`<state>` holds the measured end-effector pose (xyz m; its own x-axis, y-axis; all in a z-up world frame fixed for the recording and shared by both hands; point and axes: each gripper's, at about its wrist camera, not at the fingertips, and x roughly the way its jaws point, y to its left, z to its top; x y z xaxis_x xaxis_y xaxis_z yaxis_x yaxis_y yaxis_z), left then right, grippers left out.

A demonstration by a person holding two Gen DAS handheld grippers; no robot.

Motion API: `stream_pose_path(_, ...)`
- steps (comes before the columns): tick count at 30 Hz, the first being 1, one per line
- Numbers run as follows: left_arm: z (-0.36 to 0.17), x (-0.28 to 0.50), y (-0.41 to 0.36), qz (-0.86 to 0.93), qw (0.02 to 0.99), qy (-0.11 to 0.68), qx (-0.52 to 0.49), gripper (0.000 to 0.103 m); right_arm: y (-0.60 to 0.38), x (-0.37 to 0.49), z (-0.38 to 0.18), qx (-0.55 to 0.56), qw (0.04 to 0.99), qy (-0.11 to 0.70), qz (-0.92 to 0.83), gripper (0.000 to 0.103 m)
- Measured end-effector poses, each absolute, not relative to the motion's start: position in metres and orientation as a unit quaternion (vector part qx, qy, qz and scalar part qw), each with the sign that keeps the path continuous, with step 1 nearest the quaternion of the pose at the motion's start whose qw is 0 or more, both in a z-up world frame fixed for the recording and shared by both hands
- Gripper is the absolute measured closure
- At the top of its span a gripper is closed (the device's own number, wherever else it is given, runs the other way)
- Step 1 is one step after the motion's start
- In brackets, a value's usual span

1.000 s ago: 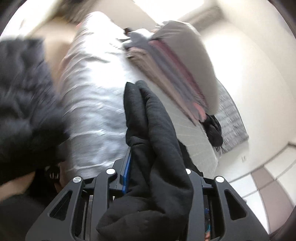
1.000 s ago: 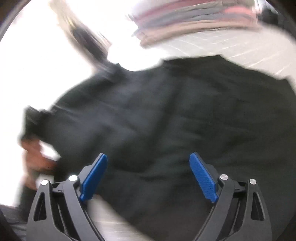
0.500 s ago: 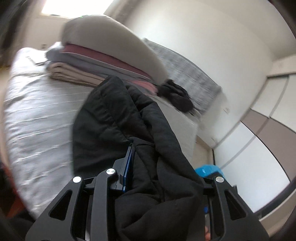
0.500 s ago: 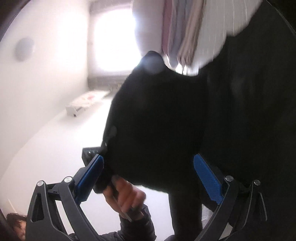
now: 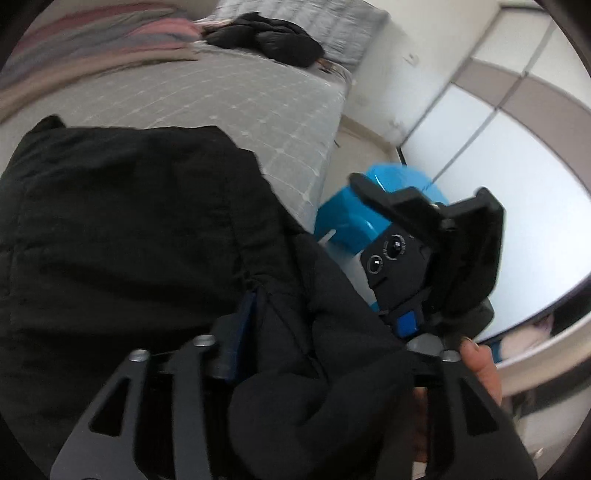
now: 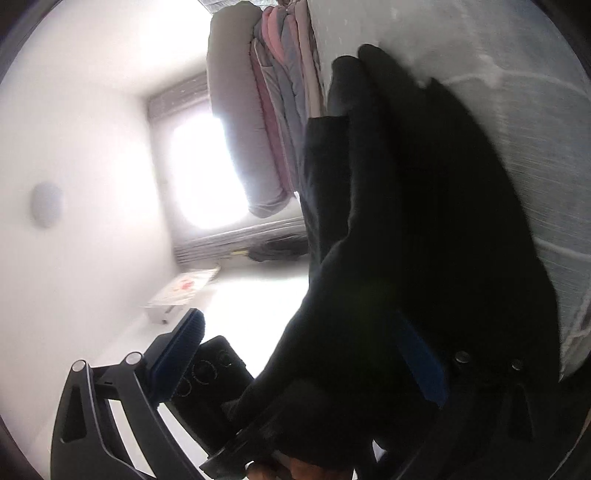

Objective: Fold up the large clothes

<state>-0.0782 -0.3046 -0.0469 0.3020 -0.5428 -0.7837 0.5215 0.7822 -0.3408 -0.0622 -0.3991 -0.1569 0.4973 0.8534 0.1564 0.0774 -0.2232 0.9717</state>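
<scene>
From my left wrist camera, the black jacket (image 5: 122, 229) fills most of the lower frame, bunched over the left gripper (image 5: 321, 332) so that only one blue pad (image 5: 242, 328) shows at the left of the fold; the other finger is buried under fabric, and the jaws appear closed on the cloth. The jacket spreads from the gripper out onto the grey quilted bed (image 5: 221, 96), its far edge lying flat on the cover. To the right, the right gripper (image 5: 417, 280) is seen from the front, its camera lenses facing me and a thumb (image 5: 476, 365) at its handle; a bright blue object (image 5: 354, 214) behind it is partly blocked and I cannot identify it. Blurred at the top left is a stack of folded bedding (image 5: 92, 40) in pink and grey layers, too smeared to count there; one second dark garment (image 5: 266, 35) lies at the head of the bed, and white wardrobe doors (image 5: 498, 155) curve along the right edge. From my right wrist camera, rolled sideways, the right gripper (image 6: 306, 350) shows two blue pads standing wide apart, the left one (image 6: 181, 347) clear in open air, the right one (image 6: 421, 362) half in shadow against the jacket (image 6: 406, 221), which hangs between them without being pinched. The jacket is so dark its folds are unreadable. The bedding stack (image 6: 280, 92) shows roughly five layers beside one glaring window (image 6: 203, 173). The left gripper's body (image 6: 210, 373) sits low in frame, mostly cut off.
</scene>
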Motion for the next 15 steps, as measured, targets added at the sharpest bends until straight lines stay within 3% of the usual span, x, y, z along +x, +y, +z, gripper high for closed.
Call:
stream_pose_path(3, -0.041, -0.089, -0.32, -0.325, 0.809, 0.489, 0.023, 0.036, -0.4, -0.063, -0.158, 0.693, 0.516, 0.328, 0.382, 0.007)
stream_pose_path(6, -0.037, -0.103, -0.325, -0.312, 0.816, 0.485, 0.048, 0.029, -0.397, -0.058, -0.159, 0.682, 0.519, 0.34, 0.388, 0.007)
stream_pose_path(11, -0.016, -0.133, -0.319, -0.326, 0.819, 0.469, 0.054, 0.024, -0.393, -0.05, -0.164, 0.678, 0.521, 0.351, 0.381, 0.007)
stream_pose_path(15, 0.006, -0.149, -0.278, -0.365, 0.803, 0.471, -0.012, 0.024, -0.411, -0.064, -0.165, 0.673, 0.535, 0.355, 0.368, 0.007)
